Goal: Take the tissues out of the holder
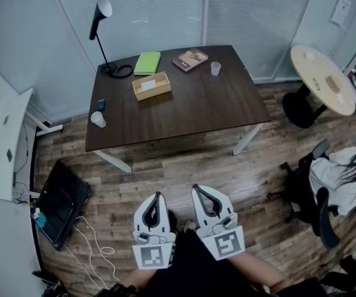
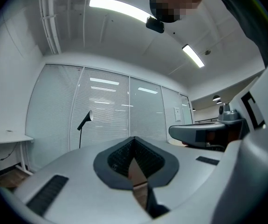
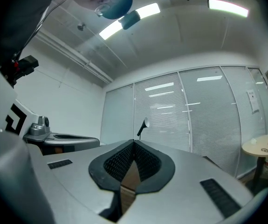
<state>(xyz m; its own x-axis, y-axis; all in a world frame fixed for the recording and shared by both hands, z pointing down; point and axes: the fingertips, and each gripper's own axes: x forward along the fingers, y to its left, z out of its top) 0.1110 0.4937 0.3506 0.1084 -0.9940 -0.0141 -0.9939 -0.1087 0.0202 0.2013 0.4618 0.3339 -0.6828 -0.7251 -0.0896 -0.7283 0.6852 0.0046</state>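
Left tongs point(image 1: 158, 197) and right tongs point(image 1: 197, 189), both closed empty, hang over open floor point(image 1: 184, 166) well apart from the table point(image 1: 178, 140) edge.

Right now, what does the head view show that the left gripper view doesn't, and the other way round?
Only the head view shows what lies on the dark table: the wooden tissue holder, a green notebook, a book, a clear cup and a paper cup. It also shows the round side table. Only the left gripper view shows the ceiling and its strip lights. Both show the desk lamp, the blinds behind it, and the left gripper, its fingers together and empty.
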